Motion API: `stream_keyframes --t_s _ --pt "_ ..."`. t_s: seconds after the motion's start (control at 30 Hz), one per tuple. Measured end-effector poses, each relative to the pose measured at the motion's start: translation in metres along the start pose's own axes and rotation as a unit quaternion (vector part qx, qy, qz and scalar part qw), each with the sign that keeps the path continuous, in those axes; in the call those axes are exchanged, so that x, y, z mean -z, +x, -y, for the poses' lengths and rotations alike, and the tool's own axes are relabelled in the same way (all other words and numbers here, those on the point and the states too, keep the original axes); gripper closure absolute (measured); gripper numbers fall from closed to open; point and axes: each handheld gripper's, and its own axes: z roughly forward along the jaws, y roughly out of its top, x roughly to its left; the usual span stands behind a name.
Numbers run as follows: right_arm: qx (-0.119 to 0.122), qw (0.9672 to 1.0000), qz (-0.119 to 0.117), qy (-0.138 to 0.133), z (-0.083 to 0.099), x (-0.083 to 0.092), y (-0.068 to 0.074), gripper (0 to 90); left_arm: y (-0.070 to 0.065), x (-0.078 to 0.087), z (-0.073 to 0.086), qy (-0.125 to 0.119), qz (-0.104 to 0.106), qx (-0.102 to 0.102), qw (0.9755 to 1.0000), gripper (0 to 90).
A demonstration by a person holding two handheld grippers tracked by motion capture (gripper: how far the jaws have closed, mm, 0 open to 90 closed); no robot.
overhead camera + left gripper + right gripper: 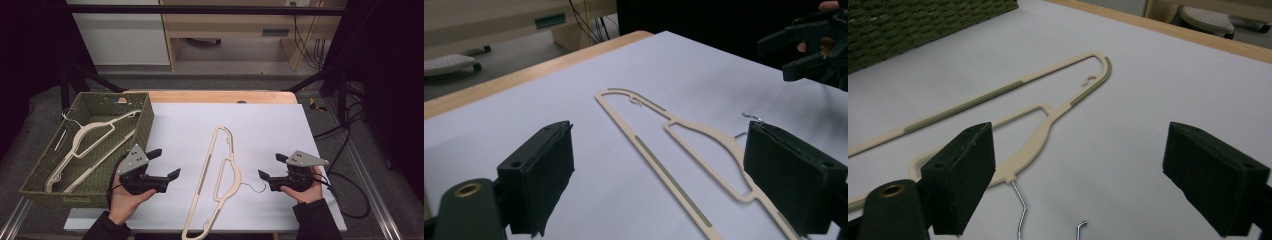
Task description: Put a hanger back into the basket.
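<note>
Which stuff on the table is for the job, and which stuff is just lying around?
For the job:
- hanger on the sheet, between both grippers
- left gripper, open, holding nothing
- right gripper, open, near the hanger's wire hook
- basket, probably, with another hanger already inside

Just lying around:
- white sheet
- wooden table
- cables on the floor

High view overhead; claw views low (share hanger (218,175)).

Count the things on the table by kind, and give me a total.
Hangers: 2, one on the white sheet, one in the basket
Baskets: 1
Grippers: 2, left, right
Total: 5
</note>
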Motion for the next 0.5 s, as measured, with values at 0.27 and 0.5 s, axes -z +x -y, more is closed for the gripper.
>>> stream_keyframes --t_s 0.27,0.5 --pt "0.019 0.9989 -0.024 0.034 0.005 -0.015 0.005 32.5 -0.005 -0.014 0.017 0.019 0.01 0.005 0.9998 12.6" --pt "0.035 0.9953 -0.046 0.078 0.011 -0.035 0.01 40.0 -0.006 -0.023 0.023 0.033 0.012 0.006 0.9994 12.9"
